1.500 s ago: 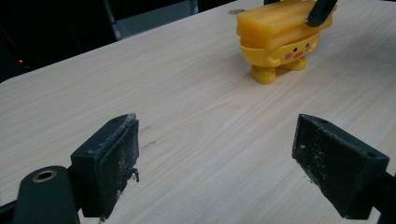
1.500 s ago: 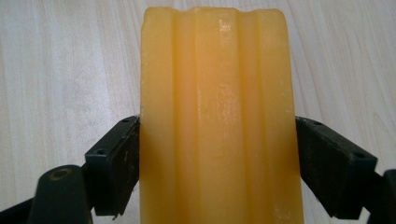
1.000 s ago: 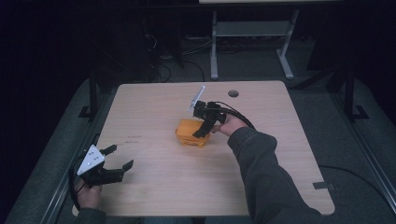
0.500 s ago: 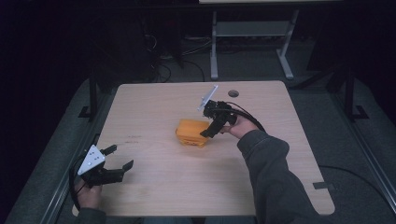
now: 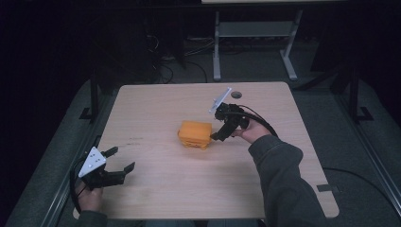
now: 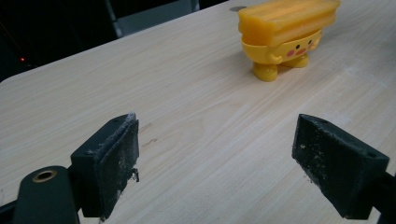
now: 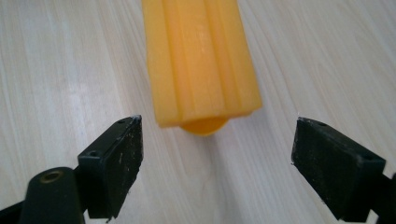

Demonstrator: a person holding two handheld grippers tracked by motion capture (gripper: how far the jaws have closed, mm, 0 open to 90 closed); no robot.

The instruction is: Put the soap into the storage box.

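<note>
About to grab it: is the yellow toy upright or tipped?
Upright: the yellow toy stands on its small feet on the table, face forward.

Looked along the left gripper (image 6: 217, 158) with its two black jaws spread wide apart, nothing between them but bare wood. Scuffed, dusty-looking pads (image 6: 122, 158) on the inner faces, whitish specks all over. Hovered low over the pale wooden table (image 6: 187, 93), grain running across. Further off, toward the top right, stood a little yellow toy (image 6: 285, 35): stubby feet, pink cheeks, a small face, and a ribbed orange-yellow block sitting on top like a lid. Well apart from the jaws, not touching. Dark background past the table edge, with one tiny red light (image 6: 22, 59) at the left.
</note>
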